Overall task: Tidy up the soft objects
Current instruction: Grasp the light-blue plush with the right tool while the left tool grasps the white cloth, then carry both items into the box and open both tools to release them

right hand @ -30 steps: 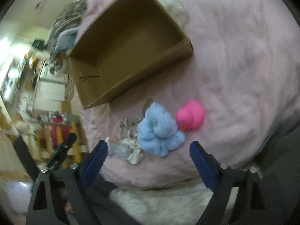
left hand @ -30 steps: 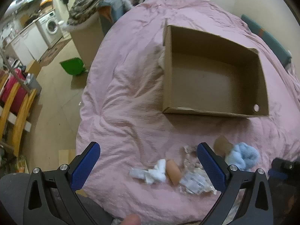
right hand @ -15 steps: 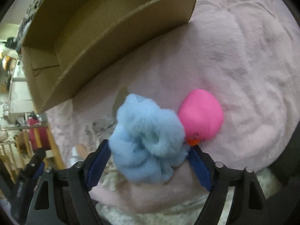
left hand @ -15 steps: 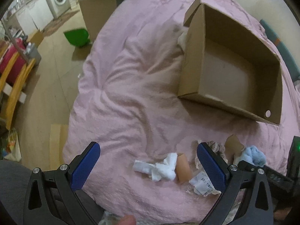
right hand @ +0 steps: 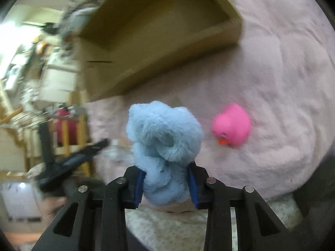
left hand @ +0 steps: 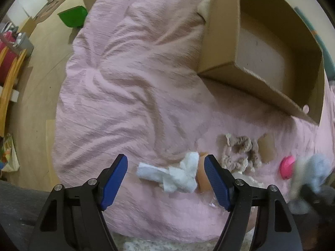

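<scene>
My right gripper (right hand: pixel 166 183) is shut on a fluffy light-blue soft toy (right hand: pixel 164 144) and holds it above the pink bed cover; the toy shows blurred at the right of the left wrist view (left hand: pixel 309 173). A pink rubber duck (right hand: pixel 232 125) lies on the cover to its right. My left gripper (left hand: pixel 166 174) is open, its fingers either side of a crumpled white tissue (left hand: pixel 173 173), with a tan cylinder (left hand: pixel 202 175) by the right finger. A beige rope knot (left hand: pixel 238 152) lies beyond. An open cardboard box (left hand: pixel 222 71) sits further back.
The pink bed cover (left hand: pixel 129 87) drops off to a wooden floor on the left, with a green bin (left hand: pixel 73 16) and a yellow wooden frame (left hand: pixel 8 79). Crinkled clear plastic (left hand: pixel 249 182) lies by my left gripper's right finger. A small cardboard scrap (left hand: pixel 267 148) lies beside the rope.
My right gripper closed on the blue toy and lifted it away from the duck. My left gripper moved down and forward and narrowed around the white tissue.
</scene>
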Motion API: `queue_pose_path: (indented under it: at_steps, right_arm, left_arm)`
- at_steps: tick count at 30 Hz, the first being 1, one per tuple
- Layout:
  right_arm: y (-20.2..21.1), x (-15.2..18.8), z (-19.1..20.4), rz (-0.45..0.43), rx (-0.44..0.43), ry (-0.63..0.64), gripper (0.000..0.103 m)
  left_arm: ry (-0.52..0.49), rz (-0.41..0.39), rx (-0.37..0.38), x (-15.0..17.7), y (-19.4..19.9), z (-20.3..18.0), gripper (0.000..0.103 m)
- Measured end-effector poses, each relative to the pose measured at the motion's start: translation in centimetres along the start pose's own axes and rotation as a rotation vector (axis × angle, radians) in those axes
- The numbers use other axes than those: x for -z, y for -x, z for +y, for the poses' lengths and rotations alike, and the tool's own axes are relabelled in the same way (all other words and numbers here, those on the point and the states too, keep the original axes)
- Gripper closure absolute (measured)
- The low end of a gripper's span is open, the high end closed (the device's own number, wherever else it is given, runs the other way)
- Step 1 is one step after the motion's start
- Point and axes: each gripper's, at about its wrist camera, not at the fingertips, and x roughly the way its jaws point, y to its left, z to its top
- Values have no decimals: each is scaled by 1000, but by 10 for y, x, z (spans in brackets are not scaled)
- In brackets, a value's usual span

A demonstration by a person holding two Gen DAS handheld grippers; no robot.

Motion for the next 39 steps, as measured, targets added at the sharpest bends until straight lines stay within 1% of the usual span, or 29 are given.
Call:
queue_pose_path:
  at_steps: [1,4,6,7,9,11,12,14,15,17,19,24,27,31,33,35,39]
  right_arm:
    - [6,-2,4,-20,-37,28,66]
    - [19,-12,11,-91,-101,88,66]
    - [25,-20,6,-110,-153,76,66]
    - [24,-23,5,-123,-164,70,66]
    - [21,-26,1,-135,-166,48,66]
    - [24,-28,-8,-133,-168,24,66]
    - [21,-29,-8,-135,-161,21,66]
    - [23,-28,-4,-147,-155,27,66]
    - [25,-27,-5,-152,-153,29,66]
    - [22,-27,4,-160,-146,33,66]
    - [22,-26,1,-160,-143,29,66]
    - [27,-26,-5,-163,-144,28,66]
    - [34,-25,-5,-179,-148,40,66]
    - [48,-27,4,-213,-138,79,66]
    - [56,-31,10,-238,-129,106,66]
    - [62,-38,16,-260,-125,129,66]
    - [69,-55,22,-285,-119,157,66]
  left_arm:
    - [-3,5,3,1,-1,-1,30]
    - [-4,23,18,2,-6,-4,33]
    - [-13,39,14,5,-12,-8,35]
    - [-16,46,15,6,-15,-10,36]
    - [-30,60,9,7,-21,-14,41]
    - [-40,66,0,9,-24,-17,55]
    - [-44,66,0,9,-26,-19,59]
    - [-52,64,1,10,-27,-23,76]
    - [-56,55,2,11,-26,-24,81]
    - [-65,32,6,12,-21,-27,83]
    - [-61,-2,42,16,-10,-30,83]
    - [-27,-122,108,17,21,-25,83]
    - [-56,-209,93,19,43,-28,83]
    - [-100,-296,74,11,69,-36,83]
    - [-129,-333,70,3,81,-44,83]
    - [-146,-358,77,-5,94,-42,83]
    - [-194,-410,84,-27,106,-59,83]
